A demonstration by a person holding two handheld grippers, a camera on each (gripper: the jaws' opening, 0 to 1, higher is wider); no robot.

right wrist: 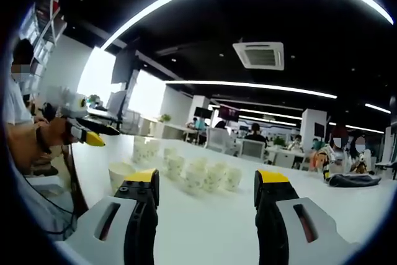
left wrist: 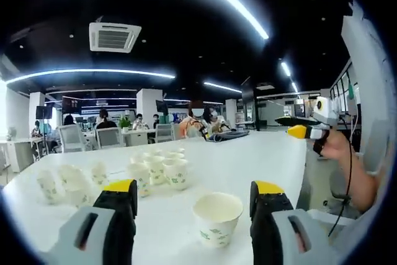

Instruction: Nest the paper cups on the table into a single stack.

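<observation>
Many paper cups are spread on the white table (left wrist: 260, 153) — both grippers empty.
One cup (left wrist: 218, 218) is seen between the parted jaws of the left gripper (left wrist: 195, 200); roughly ten more are clustered beyond. The right gripper (right wrist: 206, 187) is held released — above bare tabletop.

Left gripper (left wrist: 193, 206) open around a lone paper cup (left wrist: 218, 218), cluster of cups (left wrist: 155, 169) behind, white table (left wrist: 260, 159), another gripper (left wrist: 313, 130) held at right.
</observation>
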